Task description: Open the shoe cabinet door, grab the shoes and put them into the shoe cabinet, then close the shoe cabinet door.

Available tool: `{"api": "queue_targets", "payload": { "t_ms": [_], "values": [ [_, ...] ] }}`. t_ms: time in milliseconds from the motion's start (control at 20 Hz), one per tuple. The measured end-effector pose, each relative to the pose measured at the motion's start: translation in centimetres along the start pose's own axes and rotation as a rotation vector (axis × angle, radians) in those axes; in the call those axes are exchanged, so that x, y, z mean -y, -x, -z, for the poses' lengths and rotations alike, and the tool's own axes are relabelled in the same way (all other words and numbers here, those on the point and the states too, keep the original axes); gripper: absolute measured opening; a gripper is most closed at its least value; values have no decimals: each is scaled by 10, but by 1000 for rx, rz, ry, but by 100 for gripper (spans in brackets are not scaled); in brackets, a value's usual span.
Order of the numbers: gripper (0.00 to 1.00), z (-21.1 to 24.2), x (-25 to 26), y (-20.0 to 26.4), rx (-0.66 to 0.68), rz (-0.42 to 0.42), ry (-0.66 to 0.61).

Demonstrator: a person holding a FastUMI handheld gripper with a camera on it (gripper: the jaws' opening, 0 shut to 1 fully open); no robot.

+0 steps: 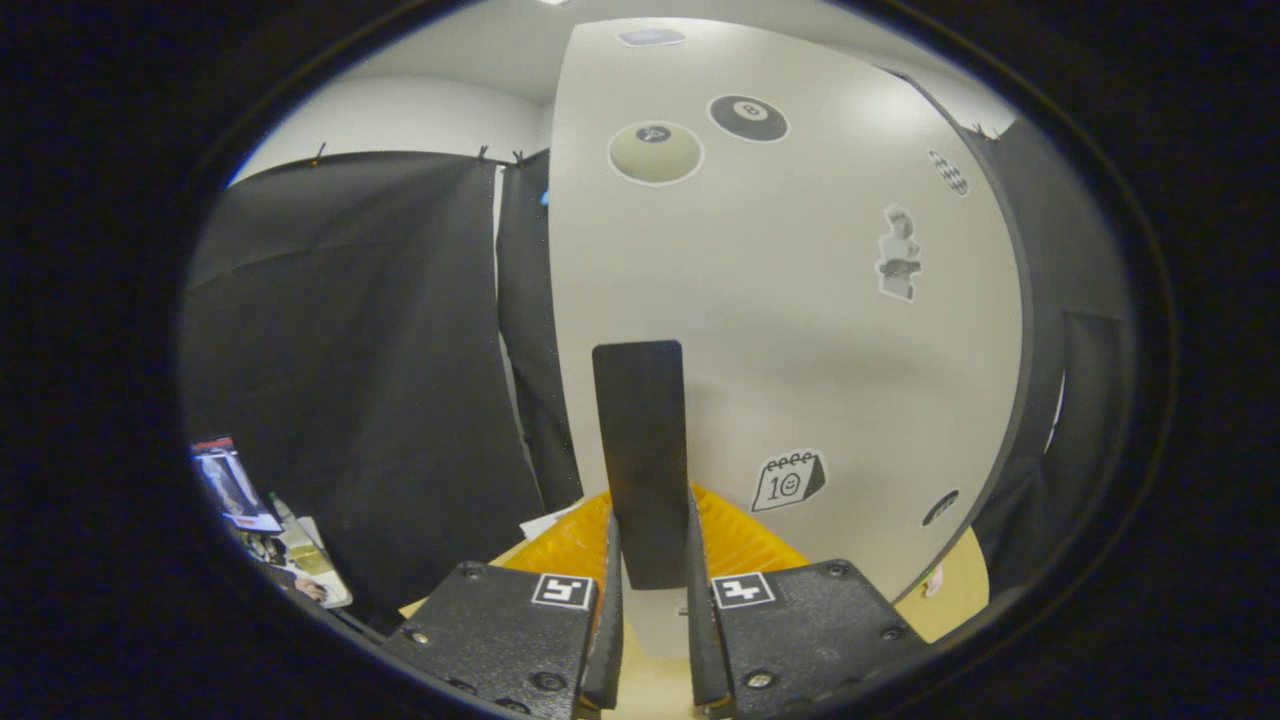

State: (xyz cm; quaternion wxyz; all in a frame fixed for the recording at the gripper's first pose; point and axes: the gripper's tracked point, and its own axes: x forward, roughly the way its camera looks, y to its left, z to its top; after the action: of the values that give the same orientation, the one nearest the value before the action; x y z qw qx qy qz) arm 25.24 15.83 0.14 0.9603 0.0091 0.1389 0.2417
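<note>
A white shoe cabinet door with several stickers stands close in front of me. A tall, flat black handle runs upright on the door. My gripper is shut on the handle's lower end, one finger pressing on each side. Past the door's dark right edge it is black, and I cannot tell whether the door stands ajar. A ribbed yellow thing lies low behind the handle, just beyond the fingers, partly hidden by them and the handle; I cannot tell what it is.
Black cloth hangs left of the door and behind it on the right. A tan surface lies under the door's lower right corner. Low on the far left sits clutter with a printed box.
</note>
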Motion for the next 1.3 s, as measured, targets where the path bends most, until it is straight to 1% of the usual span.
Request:
{"api": "queue_targets", "payload": {
  "t_ms": [150,400,600,800,900,1050,1300],
  "values": [
    [30,4,5,20,8,-47,-15],
    [30,8,19,46,35,-89,-30],
    [30,10,33,73,74,-68,-25],
    [30,15,47,99,103,-41,-54],
    [29,15,57,109,116,-3,-61],
    [29,15,73,121,138,91,-9],
    [28,13,92,125,165,290,15]
  ]
}}
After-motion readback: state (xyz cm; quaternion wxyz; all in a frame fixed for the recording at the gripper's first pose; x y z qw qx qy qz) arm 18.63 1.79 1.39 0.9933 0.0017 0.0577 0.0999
